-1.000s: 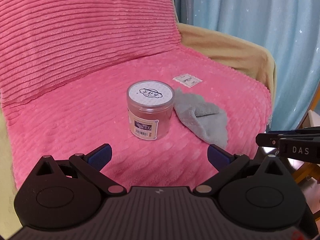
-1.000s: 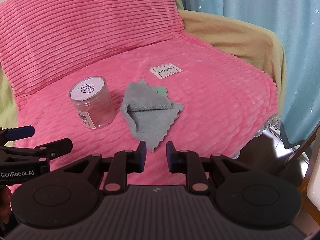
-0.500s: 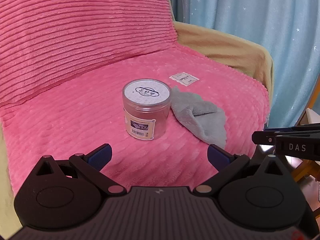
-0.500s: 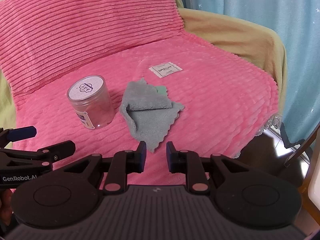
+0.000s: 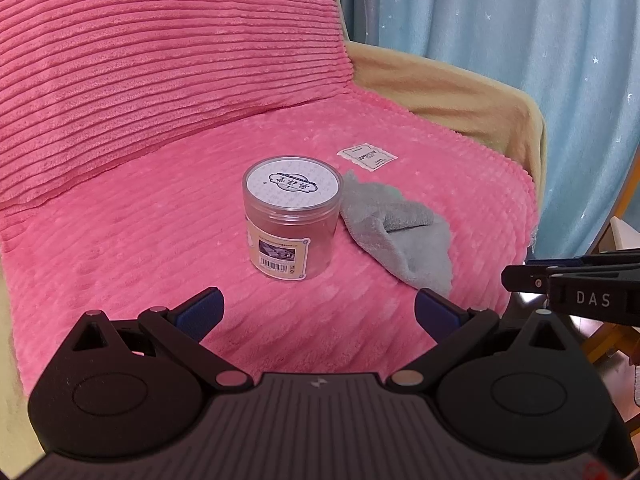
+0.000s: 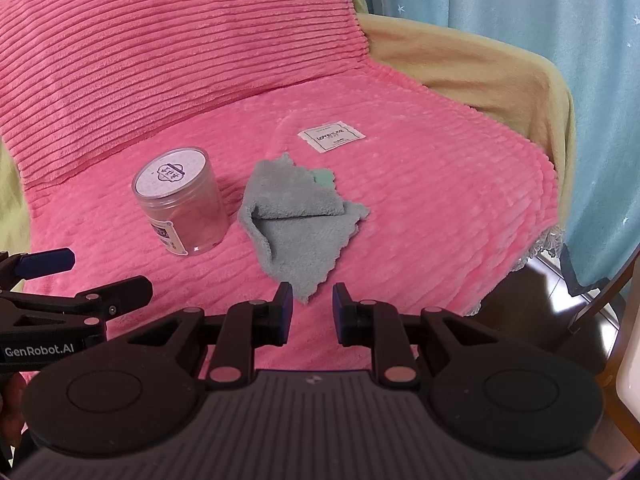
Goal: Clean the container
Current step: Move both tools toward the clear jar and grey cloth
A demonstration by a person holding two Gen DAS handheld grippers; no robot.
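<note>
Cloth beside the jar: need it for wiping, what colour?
Grey cloth, clearest in the right wrist view.

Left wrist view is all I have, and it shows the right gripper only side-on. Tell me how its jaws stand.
Observer: The right gripper has its jaws slightly apart, with nothing between them.
Operator: Give me the cloth's position against it.
Observer: The grey cloth lies just ahead of that gripper, its near corner pointing toward the gap, not gripped.
Operator: Report anything hidden at the cloth's far side.
Observer: A small green patch peeks out at the cloth's far edge; I cannot tell what it is.
</note>
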